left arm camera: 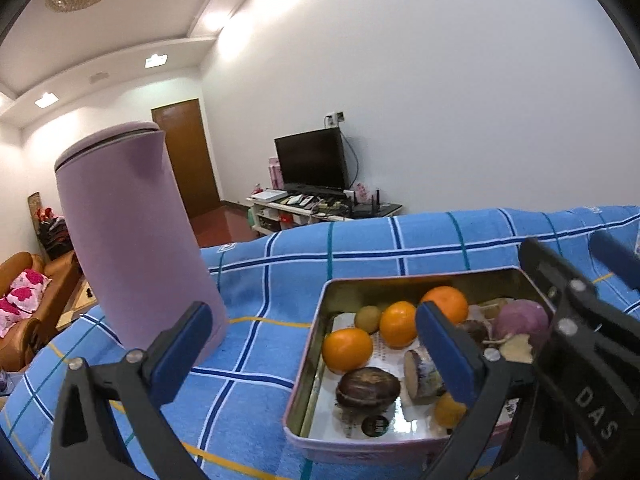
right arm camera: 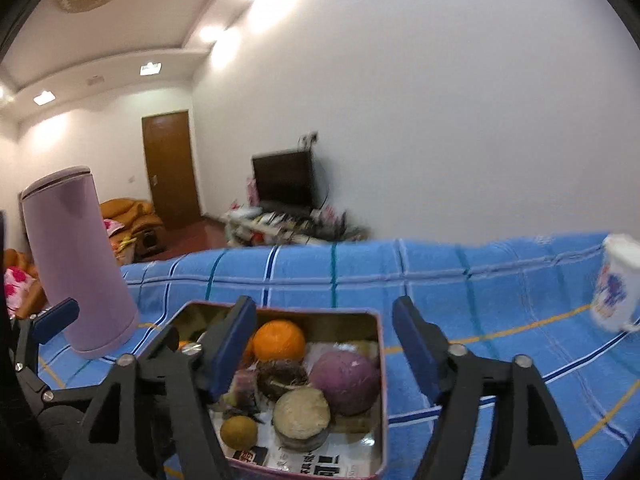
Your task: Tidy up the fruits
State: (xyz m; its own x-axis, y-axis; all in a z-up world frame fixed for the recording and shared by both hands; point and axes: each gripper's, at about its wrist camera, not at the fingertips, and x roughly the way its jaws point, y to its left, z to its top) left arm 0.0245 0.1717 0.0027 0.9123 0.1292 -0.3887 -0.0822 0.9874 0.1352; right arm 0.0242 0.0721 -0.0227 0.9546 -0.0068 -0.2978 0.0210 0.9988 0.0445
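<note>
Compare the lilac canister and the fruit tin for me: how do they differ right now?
The lilac canister stands tall and upright; the fruit tin is low, flat and rectangular. The canister has its lid on, while the tin is open on top and holds oranges and other produce. The canister is matte lilac; the tin's inner walls are shiny metal. Both sit on the blue checked cloth, apart, untouched by either gripper.

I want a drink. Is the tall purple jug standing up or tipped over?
Standing up. The tall purple jug rests on its base on the blue checked cloth, lid at the top; its lean is just the camera's curve.
</note>
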